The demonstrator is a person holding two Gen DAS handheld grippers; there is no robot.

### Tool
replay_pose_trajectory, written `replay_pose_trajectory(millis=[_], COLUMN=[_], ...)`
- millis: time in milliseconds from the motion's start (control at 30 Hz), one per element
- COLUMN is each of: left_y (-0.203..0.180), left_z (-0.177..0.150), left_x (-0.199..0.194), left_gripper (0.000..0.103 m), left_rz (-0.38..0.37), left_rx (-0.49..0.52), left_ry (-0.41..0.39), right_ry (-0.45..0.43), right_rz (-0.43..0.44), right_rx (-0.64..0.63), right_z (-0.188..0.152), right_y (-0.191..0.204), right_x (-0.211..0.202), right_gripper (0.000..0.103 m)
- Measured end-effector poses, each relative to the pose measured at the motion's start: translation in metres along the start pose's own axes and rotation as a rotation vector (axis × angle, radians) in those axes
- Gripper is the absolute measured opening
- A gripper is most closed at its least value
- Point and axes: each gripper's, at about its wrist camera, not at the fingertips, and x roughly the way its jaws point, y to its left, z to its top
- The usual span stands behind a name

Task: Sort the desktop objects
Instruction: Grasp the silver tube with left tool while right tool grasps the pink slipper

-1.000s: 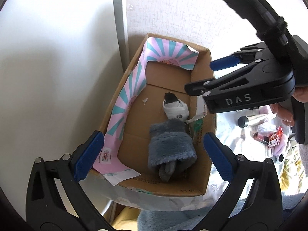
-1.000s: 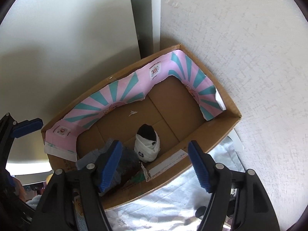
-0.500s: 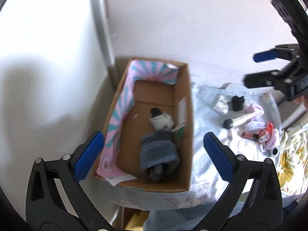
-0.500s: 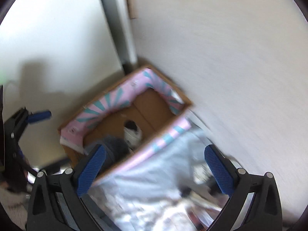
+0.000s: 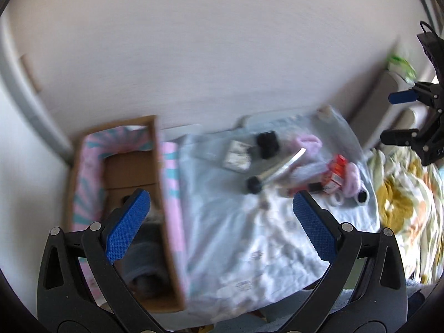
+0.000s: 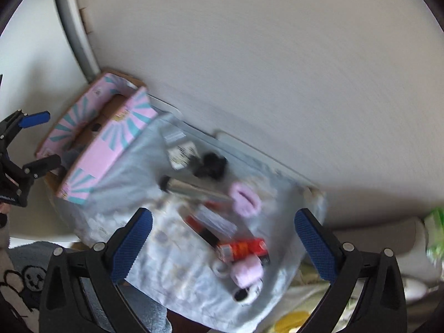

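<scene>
Standing against the wall at the far left, the cardboard box [image 5: 155, 194] with its pink-and-teal lining serves as the collecting bin, and a grey fleecy item [image 5: 144, 266] already lies on its floor, evidently sorted. To its right, a pale blue cloth [image 5: 236, 236] covers the tabletop and keeps the unsorted clutter in one patch: a small white card [image 5: 237, 158], a black lump [image 5: 267, 144], a silver tube with a black cap [image 5: 274, 172], a red packet [image 6: 241, 248] and pink fluffy pieces [image 6: 245, 197], all lying near one another in the far-right part of the cloth. The left gripper [image 5: 219, 222] hangs above the seam between box and cloth, its blue pads spread wide with nothing between them. The right gripper [image 6: 223, 245] hovers over the clutter, directly framing the red packet and pink pieces; its jaws have just been opening and now stand at full spread, empty. Both views are smeared by motion, so finer detail cannot be told. Judging by the aim, the right tool is lining up the next pick, with the box close enough for a short carry.
</scene>
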Motion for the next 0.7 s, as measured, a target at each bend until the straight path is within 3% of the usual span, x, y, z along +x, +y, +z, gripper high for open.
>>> replay_pose_trajectory(millis=[167, 267, 500, 633, 700], left_y=[-0.037, -0.051, -0.08, -0.094, -0.098], left_z=[0.007, 0.01, 0.018, 0.016, 0.011], left_x=[0.031, 0.053, 0.11, 0.15, 0.172], left_gripper=[0.101, 0.092, 0.072, 0.066, 0.058], left_rz=[-0.054, -0.088, -0.077, -0.075, -0.084], left_rx=[0.094, 0.159, 0.375, 0.524, 0.6], left_ry=[0.03, 0.046, 0.1, 0.148, 0.181], right_ry=[0.034, 0.054, 0.07, 0.092, 0.099], right_rz=[0.001, 0.02, 0.058, 0.078, 0.111], right_rx=[0.067, 0.1, 0.12, 0.129, 0.14], right_z=[-0.05, -0.073, -0.107, -0.117, -0.12], right_y=[-0.021, -0.028, -0.04, -0.051, -0.058], right_x=[0.011, 0.02, 0.043, 0.074, 0.093], right_gripper=[0.102, 0.102, 0.101, 0.096, 0.091])
